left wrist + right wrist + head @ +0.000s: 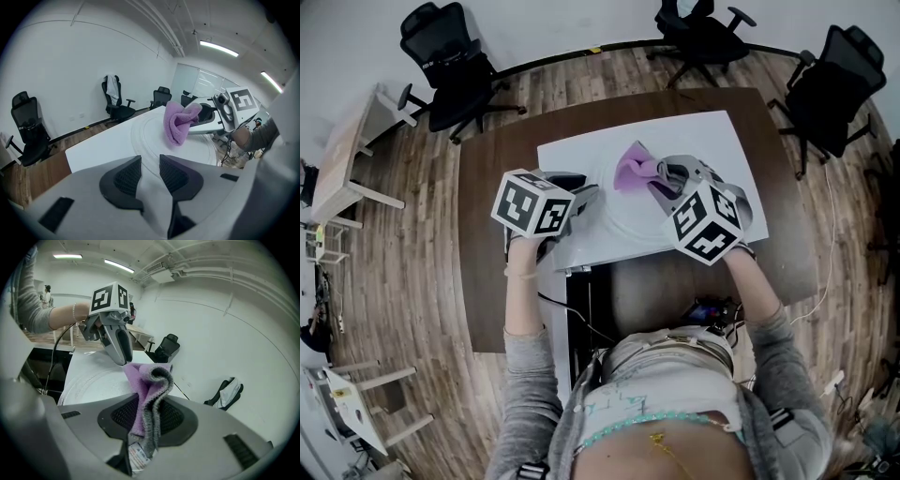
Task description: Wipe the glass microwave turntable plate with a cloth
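— How much room is there round the glass plate (623,225)?
— It lies on a white board (722,141), its near rim just beside the board's near edge. There is bare board beyond it and to the right, brown table (483,281) all round, and office chairs (455,70) well apart.
— And the tongs?
— The left gripper (150,161) has its jaws a narrow slit apart, pinching the plate's left rim. The right gripper (150,411) is clamped tight on the purple cloth (150,380), which rests on the plate.

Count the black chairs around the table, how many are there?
3 for sure, all beyond the table: the left chair, the middle chair, the right chair. A dark shape at the head view's right edge might be a fourth.
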The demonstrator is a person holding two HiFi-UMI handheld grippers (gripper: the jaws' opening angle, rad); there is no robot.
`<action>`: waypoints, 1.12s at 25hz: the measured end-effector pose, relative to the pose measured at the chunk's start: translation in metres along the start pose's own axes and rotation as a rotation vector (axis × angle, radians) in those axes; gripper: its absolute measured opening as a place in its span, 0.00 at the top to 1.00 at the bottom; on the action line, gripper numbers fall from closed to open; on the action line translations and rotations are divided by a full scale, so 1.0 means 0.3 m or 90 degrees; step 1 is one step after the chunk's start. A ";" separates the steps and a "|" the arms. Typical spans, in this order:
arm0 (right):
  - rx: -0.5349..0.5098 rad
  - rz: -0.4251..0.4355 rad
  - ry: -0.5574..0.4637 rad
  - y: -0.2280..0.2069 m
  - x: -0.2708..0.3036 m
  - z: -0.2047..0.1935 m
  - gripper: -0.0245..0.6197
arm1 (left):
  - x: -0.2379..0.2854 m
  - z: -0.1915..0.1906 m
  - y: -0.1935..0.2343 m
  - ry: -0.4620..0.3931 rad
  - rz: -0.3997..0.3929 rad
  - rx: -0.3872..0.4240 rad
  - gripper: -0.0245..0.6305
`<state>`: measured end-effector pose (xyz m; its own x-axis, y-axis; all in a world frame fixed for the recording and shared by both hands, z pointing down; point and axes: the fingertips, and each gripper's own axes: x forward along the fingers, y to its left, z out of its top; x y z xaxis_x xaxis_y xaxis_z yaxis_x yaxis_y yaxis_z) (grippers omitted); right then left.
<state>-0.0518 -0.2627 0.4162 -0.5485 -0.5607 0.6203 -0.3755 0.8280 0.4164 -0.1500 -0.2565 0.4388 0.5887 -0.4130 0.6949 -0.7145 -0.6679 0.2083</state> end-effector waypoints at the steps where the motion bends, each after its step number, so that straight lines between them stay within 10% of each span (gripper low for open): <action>1: 0.003 0.000 0.000 0.002 -0.005 -0.007 0.79 | 0.001 -0.002 -0.002 -0.001 0.001 0.001 0.77; 28: 0.032 0.060 -0.057 0.082 0.018 0.076 0.79 | 0.002 0.009 -0.005 -0.004 -0.008 0.003 0.77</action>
<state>-0.0810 -0.2455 0.4144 -0.6467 -0.4802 0.5926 -0.3543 0.8772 0.3242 -0.1475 -0.2573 0.4369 0.5996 -0.4085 0.6882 -0.7056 -0.6756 0.2137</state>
